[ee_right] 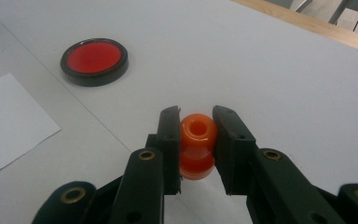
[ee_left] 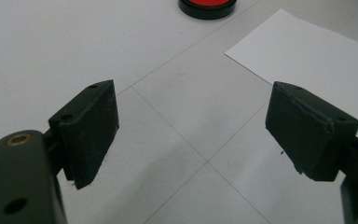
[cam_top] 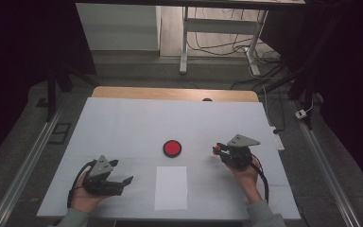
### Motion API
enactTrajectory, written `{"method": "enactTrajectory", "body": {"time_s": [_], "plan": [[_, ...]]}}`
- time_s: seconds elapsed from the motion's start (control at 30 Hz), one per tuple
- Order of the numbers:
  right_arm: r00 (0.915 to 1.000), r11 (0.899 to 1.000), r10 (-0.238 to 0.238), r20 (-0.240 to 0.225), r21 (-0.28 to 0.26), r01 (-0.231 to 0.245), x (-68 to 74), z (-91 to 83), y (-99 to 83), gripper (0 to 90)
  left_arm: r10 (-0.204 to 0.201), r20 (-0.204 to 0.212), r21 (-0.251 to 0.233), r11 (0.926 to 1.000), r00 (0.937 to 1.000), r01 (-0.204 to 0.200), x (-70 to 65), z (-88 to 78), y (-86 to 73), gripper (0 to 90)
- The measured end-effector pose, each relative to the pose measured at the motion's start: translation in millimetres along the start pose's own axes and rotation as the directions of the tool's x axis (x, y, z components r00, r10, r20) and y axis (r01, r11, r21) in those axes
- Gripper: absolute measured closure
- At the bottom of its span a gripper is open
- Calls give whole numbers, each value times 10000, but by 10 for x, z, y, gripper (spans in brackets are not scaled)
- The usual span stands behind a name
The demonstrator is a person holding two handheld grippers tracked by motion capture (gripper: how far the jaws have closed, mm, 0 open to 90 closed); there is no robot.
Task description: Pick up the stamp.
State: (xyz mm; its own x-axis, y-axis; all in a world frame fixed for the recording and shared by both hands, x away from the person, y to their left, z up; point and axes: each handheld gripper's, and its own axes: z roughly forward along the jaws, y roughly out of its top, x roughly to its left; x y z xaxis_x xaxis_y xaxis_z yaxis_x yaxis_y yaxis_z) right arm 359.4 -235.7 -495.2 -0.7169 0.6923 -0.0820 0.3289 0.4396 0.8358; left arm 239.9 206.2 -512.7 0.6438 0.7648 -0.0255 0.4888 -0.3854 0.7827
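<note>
My right gripper (ee_right: 196, 135) is shut on a small orange spool-shaped piece (ee_right: 197, 145) with a hole through its top, held just above the white table. In the high view that gripper (cam_top: 216, 150) sits right of centre, with the orange piece (cam_top: 215, 151) at its tip. A round red disc with a black rim (cam_top: 172, 148) lies on the table to its left; the same red disc (ee_right: 94, 61) shows at the upper left of the right gripper view. My left gripper (cam_top: 123, 174) rests open at the front left, its jaws (ee_left: 191, 135) wide apart over bare table.
A white sheet of paper (cam_top: 170, 187) lies at the table's front middle, just below the red disc (ee_left: 208, 6). The paper (ee_left: 312, 60) shows again beyond my left jaws. A wooden strip (cam_top: 175, 93) runs along the table's far edge. Cables and a desk frame lie on the floor beyond.
</note>
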Motion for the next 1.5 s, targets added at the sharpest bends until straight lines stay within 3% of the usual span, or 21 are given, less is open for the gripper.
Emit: {"method": "enactTrajectory", "body": {"time_s": [0.4, 1.5], "plan": [[9994, 9985, 14, -335, -539, -33, 122, -124, 90, 725, 5, -29, 19, 10000, 10000, -5, -8, 8, -2, 176], [9907, 9930, -246, -1335, -1178, 88, 419, -122, 260, 725, -9, -24, -27, 10000, 10000, 9, -4, 3, 1, 176]]}}
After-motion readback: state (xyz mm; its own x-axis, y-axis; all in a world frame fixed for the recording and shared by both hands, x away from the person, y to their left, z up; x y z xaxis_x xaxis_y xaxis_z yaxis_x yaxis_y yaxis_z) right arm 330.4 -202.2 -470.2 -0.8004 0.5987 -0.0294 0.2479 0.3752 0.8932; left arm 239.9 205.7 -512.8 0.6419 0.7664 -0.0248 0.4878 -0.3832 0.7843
